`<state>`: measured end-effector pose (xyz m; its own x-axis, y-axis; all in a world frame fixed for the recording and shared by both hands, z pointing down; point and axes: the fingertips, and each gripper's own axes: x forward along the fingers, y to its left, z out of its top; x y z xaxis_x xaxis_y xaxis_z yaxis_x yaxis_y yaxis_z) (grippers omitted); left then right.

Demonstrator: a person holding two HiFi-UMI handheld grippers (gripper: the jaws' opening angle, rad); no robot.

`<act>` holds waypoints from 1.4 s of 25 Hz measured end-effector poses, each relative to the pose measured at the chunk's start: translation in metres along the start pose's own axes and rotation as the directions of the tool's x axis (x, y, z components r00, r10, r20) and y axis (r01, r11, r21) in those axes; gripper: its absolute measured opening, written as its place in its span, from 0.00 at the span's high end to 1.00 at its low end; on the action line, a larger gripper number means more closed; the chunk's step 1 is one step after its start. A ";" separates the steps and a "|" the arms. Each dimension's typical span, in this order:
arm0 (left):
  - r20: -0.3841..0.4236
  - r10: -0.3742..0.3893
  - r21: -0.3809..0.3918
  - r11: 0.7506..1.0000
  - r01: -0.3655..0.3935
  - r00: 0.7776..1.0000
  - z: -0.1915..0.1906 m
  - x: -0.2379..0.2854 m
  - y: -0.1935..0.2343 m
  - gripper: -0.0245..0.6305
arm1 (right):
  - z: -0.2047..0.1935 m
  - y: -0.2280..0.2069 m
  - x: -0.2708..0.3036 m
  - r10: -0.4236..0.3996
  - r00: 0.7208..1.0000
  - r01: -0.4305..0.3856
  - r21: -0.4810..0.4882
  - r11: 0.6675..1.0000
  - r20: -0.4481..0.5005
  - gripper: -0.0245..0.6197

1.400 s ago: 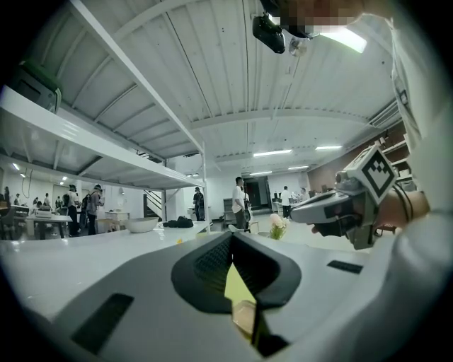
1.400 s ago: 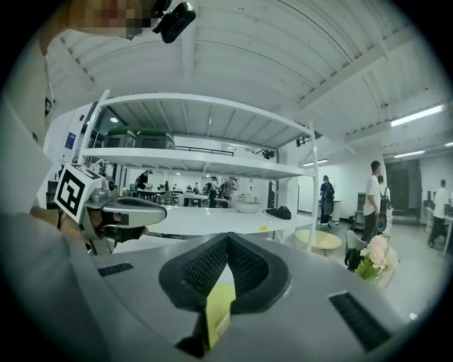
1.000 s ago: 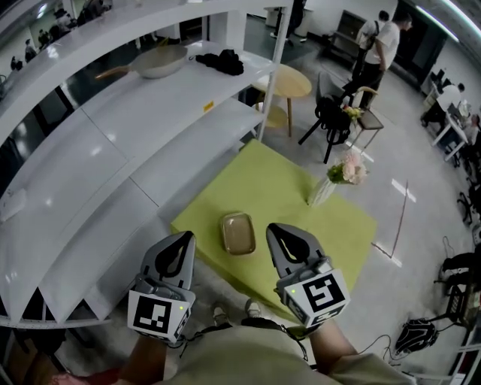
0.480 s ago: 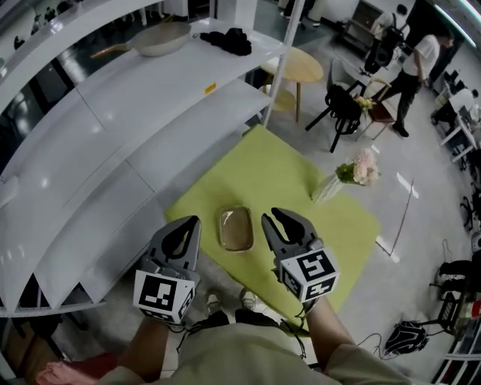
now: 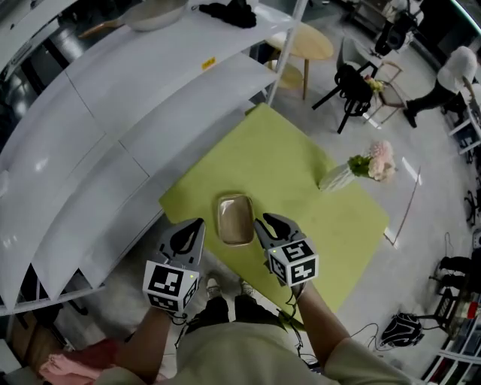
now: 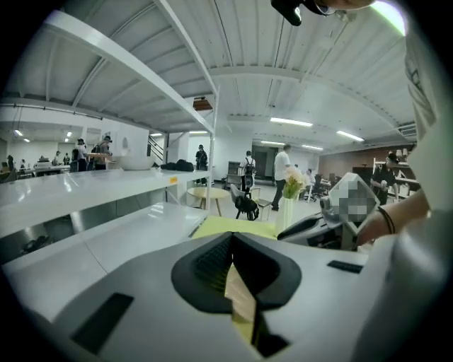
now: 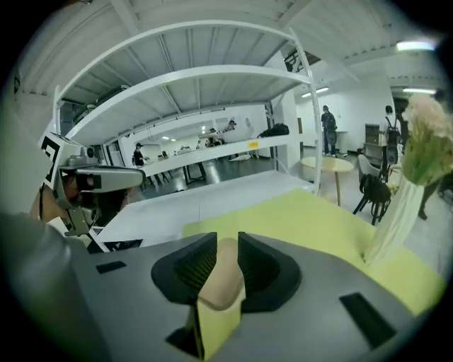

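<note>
A tan rectangular tray (image 5: pixel 234 219) lies near the front edge of a yellow-green table (image 5: pixel 301 173). My left gripper (image 5: pixel 193 227) hovers off the table's front-left edge, left of the tray, jaws shut with nothing between them. My right gripper (image 5: pixel 264 223) hangs just right of the tray, jaws slightly open. In the right gripper view the tray (image 7: pixel 223 283) shows through the gap of the right gripper (image 7: pixel 221 247) and the left gripper (image 7: pixel 106 177) sits at the left. In the left gripper view the left gripper (image 6: pixel 230 251) points over the table (image 6: pixel 233 226).
A clear vase of pale flowers (image 5: pixel 353 169) stands on the table's right side. White shelving (image 5: pixel 113 113) runs along the left, with a pan (image 5: pixel 154 11) and black cloth (image 5: pixel 233 11) on top. A round wooden table (image 5: pixel 304 41) and black chairs (image 5: pixel 353 83) stand beyond. People walk in the distance.
Both grippers have tipped down and come closer to the yellow-green table, which now shows in both gripper views. The right jaws have parted a little; the left stay shut.
</note>
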<state>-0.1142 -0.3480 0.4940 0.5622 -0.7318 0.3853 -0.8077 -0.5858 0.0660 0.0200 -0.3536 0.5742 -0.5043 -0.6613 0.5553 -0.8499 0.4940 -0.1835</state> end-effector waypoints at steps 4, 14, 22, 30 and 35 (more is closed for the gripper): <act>-0.066 -0.020 -0.038 0.999 0.018 0.998 -0.031 0.011 -0.005 0.96 | -0.042 -0.011 0.023 0.003 0.997 0.000 0.050 0.999 -0.076 0.81; -0.209 -0.026 -0.080 0.997 0.010 0.978 -0.095 0.018 -0.011 0.96 | -0.117 -0.021 0.050 0.027 0.977 0.005 0.147 0.989 -0.210 0.81; -0.227 -0.018 -0.087 0.996 -0.002 0.974 -0.109 0.012 -0.013 0.96 | -0.134 -0.022 0.058 0.047 0.976 0.003 0.229 0.974 -0.215 0.85; -0.212 0.011 -0.081 0.996 -0.029 0.977 -0.104 0.003 -0.011 0.96 | -0.120 -0.027 0.047 -0.003 0.985 0.050 0.270 0.961 -0.171 0.93; -0.155 0.040 -0.062 0.997 -0.050 0.987 -0.080 -0.008 -0.006 0.96 | -0.073 -0.025 0.026 -0.029 0.997 0.044 0.239 0.970 -0.068 0.93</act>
<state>-0.1283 -0.3111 0.5637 0.4950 -0.6919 0.5256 -0.8445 -0.5254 0.1038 0.0393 -0.3418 0.6529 -0.4681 -0.6352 0.6143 -0.8833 0.3147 -0.3476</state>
